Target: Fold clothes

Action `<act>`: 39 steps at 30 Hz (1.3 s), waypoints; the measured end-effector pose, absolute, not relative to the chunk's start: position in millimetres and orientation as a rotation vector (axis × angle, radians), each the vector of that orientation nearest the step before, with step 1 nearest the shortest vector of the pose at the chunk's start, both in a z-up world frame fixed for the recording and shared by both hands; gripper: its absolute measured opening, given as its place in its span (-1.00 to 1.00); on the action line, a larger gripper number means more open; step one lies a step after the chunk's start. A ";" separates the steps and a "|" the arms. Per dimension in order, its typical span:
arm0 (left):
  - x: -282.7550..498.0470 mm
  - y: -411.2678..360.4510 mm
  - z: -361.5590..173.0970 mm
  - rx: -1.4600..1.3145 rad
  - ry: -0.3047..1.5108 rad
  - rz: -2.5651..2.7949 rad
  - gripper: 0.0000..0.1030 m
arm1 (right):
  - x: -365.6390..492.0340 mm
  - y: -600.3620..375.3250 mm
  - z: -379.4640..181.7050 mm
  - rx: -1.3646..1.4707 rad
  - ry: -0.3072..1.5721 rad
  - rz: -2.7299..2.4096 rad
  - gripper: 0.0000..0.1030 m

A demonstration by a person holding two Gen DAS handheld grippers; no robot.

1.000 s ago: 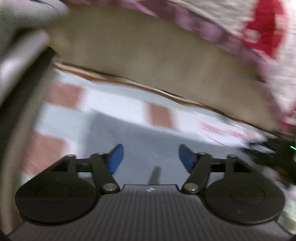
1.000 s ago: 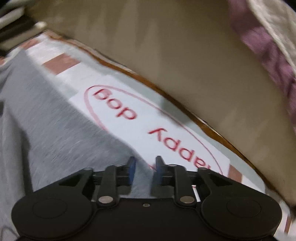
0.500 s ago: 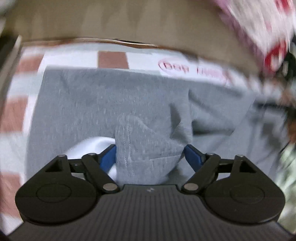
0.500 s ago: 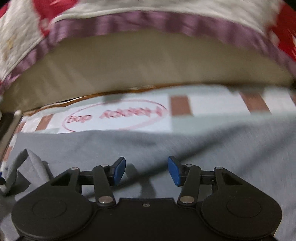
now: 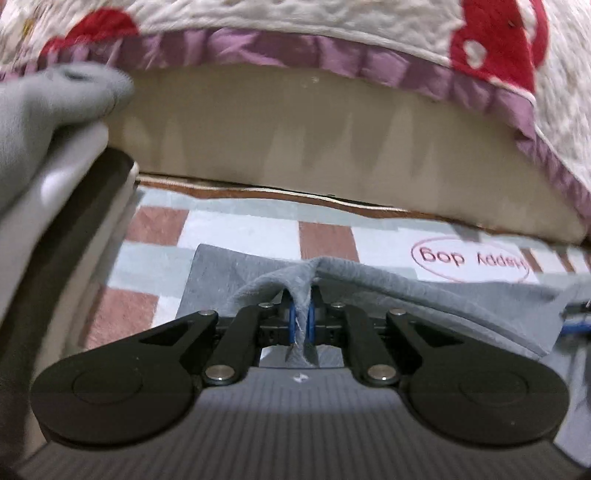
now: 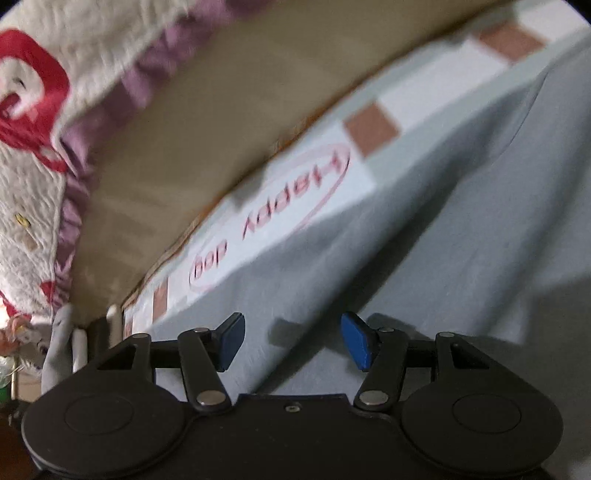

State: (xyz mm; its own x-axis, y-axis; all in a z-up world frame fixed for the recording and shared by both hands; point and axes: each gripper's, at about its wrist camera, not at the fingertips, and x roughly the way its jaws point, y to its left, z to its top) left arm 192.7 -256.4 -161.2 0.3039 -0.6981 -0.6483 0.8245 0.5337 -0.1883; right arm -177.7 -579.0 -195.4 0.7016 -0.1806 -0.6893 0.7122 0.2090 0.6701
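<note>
Grey garment [image 5: 388, 291] now pinched in the newly clenched left claw [image 5: 303, 325]; right claw [image 6: 291, 338] released above it; fold underway.

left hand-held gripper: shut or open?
Shut. Left hand-held gripper pinches a ridge of the grey garment between its blue pads.

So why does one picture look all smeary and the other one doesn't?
Right wrist view: motion blur smears the "Happy dog" mat and the grey garment, and the whole scene sits tilted; the open right gripper stays sharp. Left wrist view: mostly crisp, the left gripper shut on the grey fabric, though the fisheye bends the quilt into an arch and the left edge blurs.
</note>
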 end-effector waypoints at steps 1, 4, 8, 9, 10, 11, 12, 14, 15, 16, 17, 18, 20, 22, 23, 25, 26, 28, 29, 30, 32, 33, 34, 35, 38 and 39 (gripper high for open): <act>194.4 -252.7 -161.6 0.192 0.746 -1.006 -0.88 | -170.8 -579.2 -198.3 1.207 0.549 -0.675 0.23; 199.1 -242.1 -162.4 0.184 0.726 -0.977 -0.88 | -154.0 -583.4 -200.9 1.186 0.566 -0.729 0.28; 202.0 -246.4 -158.5 0.172 0.677 -0.944 -0.88 | -137.9 -593.7 -195.2 1.166 0.575 -0.770 0.29; 203.0 -249.2 -157.9 0.176 0.664 -0.928 -0.88 | -133.2 -594.9 -193.7 1.132 0.591 -0.777 0.29; 204.1 -252.1 -157.2 0.181 0.651 -0.912 -0.89 | -127.9 -593.8 -192.1 1.074 0.615 -0.780 0.29; 205.1 -254.9 -156.6 0.185 0.638 -0.897 -0.89 | -122.4 -591.5 -190.3 1.002 0.641 -0.779 0.28; 206.1 -257.8 -155.9 0.189 0.625 -0.881 -0.89 | -116.9 -589.2 -188.6 0.931 0.665 -0.778 0.24; 208.2 -263.4 -154.6 0.198 0.598 -0.849 -0.89 | -105.8 -584.7 -185.1 0.787 0.712 -0.773 0.19; 210.8 -266.3 -155.0 0.196 0.594 -0.836 -0.89 | -102.9 -583.2 -183.4 0.745 0.724 -0.764 0.19; 218.2 -269.5 -159.1 0.184 0.616 -0.828 -0.89 | -101.8 -582.4 -181.8 0.720 0.728 -0.751 0.19; 227.3 -273.5 -166.2 0.183 0.648 -0.818 -0.89 | -101.4 -582.4 -180.6 0.720 0.727 -0.727 0.20; 236.3 -277.6 -173.3 0.181 0.680 -0.807 -0.89 | -101.6 -583.1 -179.6 0.734 0.722 -0.696 0.20; 253.1 -285.4 -186.5 0.180 0.740 -0.787 -0.89 | -101.7 -580.5 -177.2 0.737 0.727 -0.647 0.19; 260.7 -292.1 -193.2 0.190 0.776 -0.777 -0.89 | -100.9 -569.0 -174.0 0.683 0.766 -0.628 0.19; 261.9 -295.8 -196.2 0.204 0.788 -0.774 -0.88 | -100.5 -563.3 -172.3 0.656 0.786 -0.618 0.19; 260.3 -301.2 -201.7 0.252 0.776 -0.764 -0.87 | -99.6 -551.8 -169.1 0.602 0.824 -0.599 0.19; 259.9 -302.7 -204.7 0.275 0.775 -0.752 -0.82 | -99.2 -546.1 -167.5 0.574 0.843 -0.589 0.19; 259.6 -301.8 -205.2 0.327 0.743 -0.692 -0.62 | -98.4 -534.6 -164.2 0.519 0.881 -0.569 0.19; 259.8 -300.1 -203.4 0.354 0.718 -0.646 -0.40 | -98.0 -528.9 -162.6 0.492 0.899 -0.559 0.20; 261.1 -297.3 -199.9 0.385 0.691 -0.576 -0.36 | -97.6 -523.2 -160.9 0.464 0.917 -0.549 0.20; 261.8 -287.9 -187.7 0.427 0.665 -0.507 -0.24 | -97.3 -510.1 -160.0 0.486 0.910 -0.534 0.20; 258.6 -280.1 -178.9 0.403 0.680 -0.558 -0.22 | -97.0 -503.8 -160.1 0.515 0.898 -0.526 0.20; 252.5 -271.5 -170.9 0.359 0.707 -0.638 -0.17 | -95.5 -498.1 -161.6 0.552 0.889 -0.510 0.21; 245.6 -263.8 -164.1 0.317 0.733 -0.714 -0.10 | -93.3 -492.7 -163.8 0.592 0.885 -0.490 0.21; 223.7 -256.9 -165.2 0.252 0.856 -0.902 0.01 | -83.8 -471.6 -168.7 0.604 0.909 -0.425 0.21; 219.4 -258.3 -170.4 0.249 0.903 -0.943 0.01 | -79.7 -463.4 -170.1 0.579 0.925 -0.404 0.21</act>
State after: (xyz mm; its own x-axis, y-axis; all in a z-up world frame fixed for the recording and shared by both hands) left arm 219.4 -258.3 -170.4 0.2660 -0.5920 -0.7608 0.7858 0.5903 -0.1846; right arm -79.7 -463.4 -170.1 0.5456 -0.0798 -0.8342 0.5578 0.7775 0.2905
